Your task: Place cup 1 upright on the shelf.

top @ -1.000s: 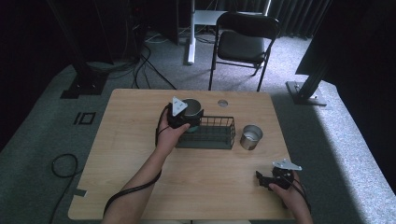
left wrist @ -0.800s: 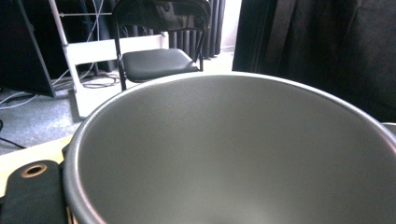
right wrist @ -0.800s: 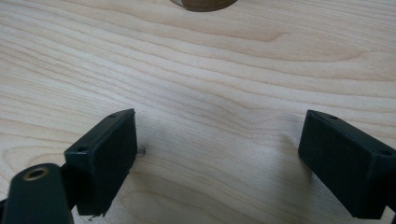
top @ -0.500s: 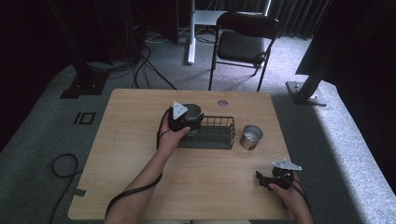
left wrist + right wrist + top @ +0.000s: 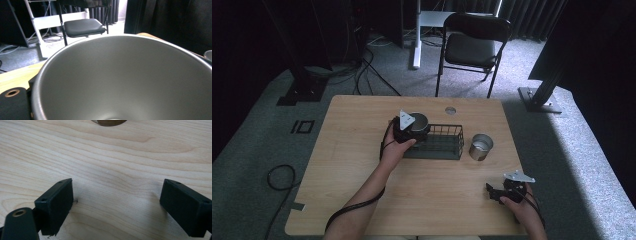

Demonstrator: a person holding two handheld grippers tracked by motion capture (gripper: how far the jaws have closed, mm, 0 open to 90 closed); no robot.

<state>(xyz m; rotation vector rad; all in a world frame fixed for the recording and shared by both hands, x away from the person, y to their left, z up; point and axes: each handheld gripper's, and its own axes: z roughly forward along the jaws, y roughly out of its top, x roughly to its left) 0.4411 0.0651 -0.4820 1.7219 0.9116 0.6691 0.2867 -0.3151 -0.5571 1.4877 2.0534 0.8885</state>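
The left gripper (image 5: pixel 411 129) holds a grey metal cup (image 5: pixel 418 121) by its rim over the left end of the black wire basket (image 5: pixel 447 145), at the middle of the wooden table (image 5: pixel 352 165). In the left gripper view the cup (image 5: pixel 125 80) sits mouth-up and empty right against the camera, so the jaws look clamped on its near wall, though the contact itself is hidden. The step in hand seems to be setting this cup down into the basket. To do it well, keep the cup level and lower it straight between the wires, clear of the left wall, and let go only once its base rests on the basket floor. A second steel cup (image 5: pixel 481 146) stands just to the right of the basket, apart from it, so any drift rightward should be small. The right gripper (image 5: pixel 497 192) rests near the table's near right corner, its jaws spread wide over bare wood and holding nothing; it can stay put
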